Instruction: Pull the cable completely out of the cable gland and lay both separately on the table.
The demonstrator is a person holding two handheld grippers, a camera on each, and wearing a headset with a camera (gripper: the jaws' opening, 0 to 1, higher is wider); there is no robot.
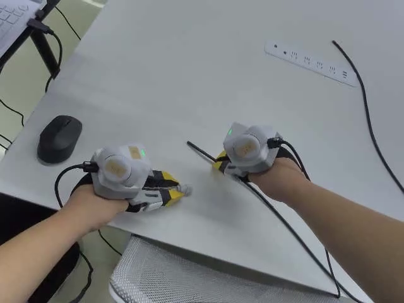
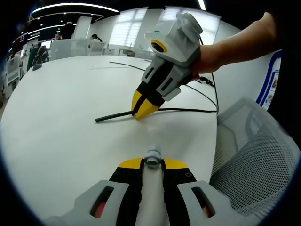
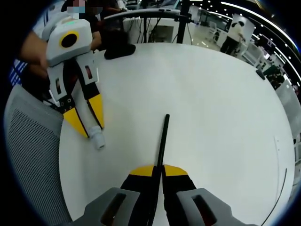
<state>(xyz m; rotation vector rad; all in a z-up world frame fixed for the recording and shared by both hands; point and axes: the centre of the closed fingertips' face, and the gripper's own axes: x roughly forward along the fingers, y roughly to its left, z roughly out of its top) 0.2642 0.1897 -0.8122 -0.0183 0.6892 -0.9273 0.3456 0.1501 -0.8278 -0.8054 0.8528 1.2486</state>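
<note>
We find the left gripper [image 2: 152, 165] closed on the cable gland [image 2: 152, 154], whose grey nose pokes just past the yellow tips, low over the white table [image 1: 189, 76]. The right gripper [image 3: 158, 170] is clamped on the black cable [image 3: 162, 136]. Its free end runs straight ahead along the jaws, at or just above the tabletop. The cable end is clear of the gland and lies to its right, so we judge each hand need only lower and let go.
</note>
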